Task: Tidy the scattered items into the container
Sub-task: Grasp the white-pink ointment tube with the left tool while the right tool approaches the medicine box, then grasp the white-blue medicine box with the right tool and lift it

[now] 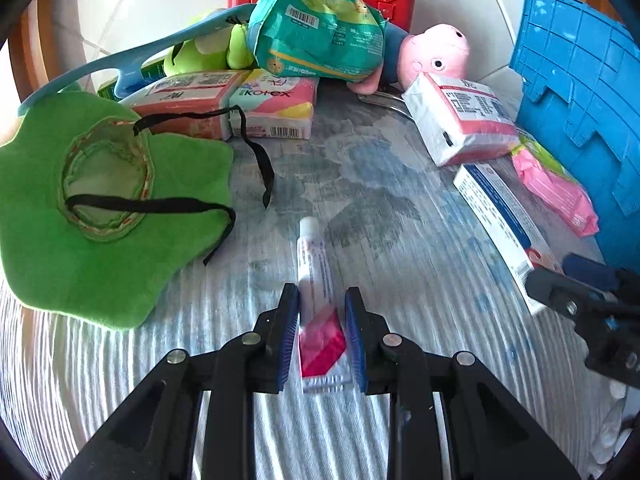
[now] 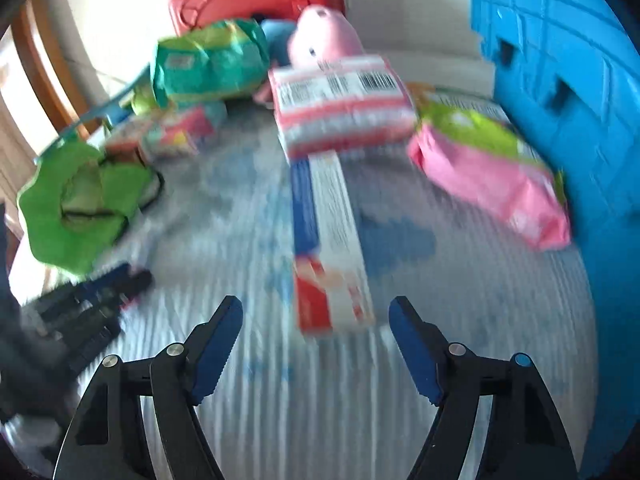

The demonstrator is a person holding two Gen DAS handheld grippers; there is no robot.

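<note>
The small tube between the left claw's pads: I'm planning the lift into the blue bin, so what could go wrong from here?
1. The left claw grips the small tube near its flat crimped tail; it may pivot or slip.
2. The right claw stands open just short of the long box, close beside the left claw, so they could collide heading for the blue bin.

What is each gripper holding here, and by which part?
The left gripper is shut on the small tube, gripping its flat crimped end, cap pointing away. The right gripper holds nothing; its jaws stand open before the long box.

Bright daylight; right view motion-blurred (fisheye-warped edges).
</note>
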